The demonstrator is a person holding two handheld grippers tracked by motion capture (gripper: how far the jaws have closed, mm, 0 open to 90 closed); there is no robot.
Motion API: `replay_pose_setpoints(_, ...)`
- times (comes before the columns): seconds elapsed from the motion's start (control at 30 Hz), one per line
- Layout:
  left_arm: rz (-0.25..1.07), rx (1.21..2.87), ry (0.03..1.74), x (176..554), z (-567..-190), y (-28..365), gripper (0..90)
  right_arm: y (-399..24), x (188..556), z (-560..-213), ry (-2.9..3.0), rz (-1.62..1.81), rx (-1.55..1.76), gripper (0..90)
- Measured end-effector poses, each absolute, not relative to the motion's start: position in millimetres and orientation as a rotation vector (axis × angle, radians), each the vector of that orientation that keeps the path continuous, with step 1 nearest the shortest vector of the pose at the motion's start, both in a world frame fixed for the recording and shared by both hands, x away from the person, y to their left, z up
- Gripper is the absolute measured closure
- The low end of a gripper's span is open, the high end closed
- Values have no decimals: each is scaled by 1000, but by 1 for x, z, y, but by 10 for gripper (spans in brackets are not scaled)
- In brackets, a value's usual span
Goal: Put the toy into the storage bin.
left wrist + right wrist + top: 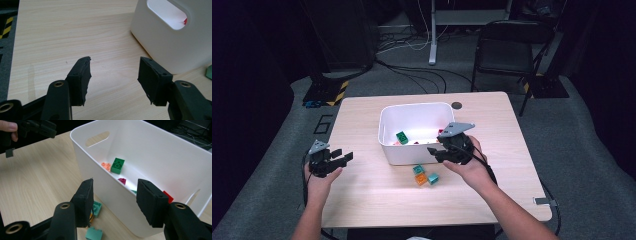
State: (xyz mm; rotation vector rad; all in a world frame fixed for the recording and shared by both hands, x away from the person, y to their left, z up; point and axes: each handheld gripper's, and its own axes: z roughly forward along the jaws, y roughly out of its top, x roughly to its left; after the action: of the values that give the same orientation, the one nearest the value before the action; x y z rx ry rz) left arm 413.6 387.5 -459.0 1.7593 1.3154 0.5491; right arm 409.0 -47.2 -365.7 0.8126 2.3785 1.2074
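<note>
A white bin (412, 106) stands mid-table with a green brick (402, 137) and a few small pieces inside. My right gripper (433, 153) hovers at the bin's near right corner. In the right gripper view its jaws (113, 195) stand open astride the bin's front wall (112, 195), gripping nothing. Inside lie the green brick (117, 165), an orange piece (106, 166), a magenta piece (122, 181) and a red one (168, 196). My left gripper (345, 155) rests at the table's left, open and empty (113, 75), pointed toward the bin (170, 45).
Three loose bricks sit on the table just in front of the bin: a teal one (418, 169), an orange one (421, 179) and another teal one (433, 178). A black disc (456, 105) lies behind the bin. A folding chair (507, 50) stands beyond the table.
</note>
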Motion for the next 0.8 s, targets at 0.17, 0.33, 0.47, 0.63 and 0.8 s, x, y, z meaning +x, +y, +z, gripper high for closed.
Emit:
replay_pose_setpoints(0.17, 549, 1756, 1318, 413, -459, 388, 429, -46, 404, -381, 2397, 1219, 830, 451)
replay_pose_setpoints(0.33, 548, 1759, 1318, 414, -459, 388, 429, -45, 402, -395, 2414, 1221, 843, 448)
replay_pose_setpoints(0.47, 549, 1757, 1319, 414, -460, 388, 429, -44, 398, -414, 2418, 1191, 851, 448)
replay_pose_setpoints(0.63, 551, 1757, 1321, 414, -460, 386, 429, -42, 395, -432, 2431, 1176, 869, 448)
replay_pose_setpoints(0.8, 548, 1763, 1320, 414, -461, 387, 430, -40, 394, -450, 2445, 1141, 889, 448)
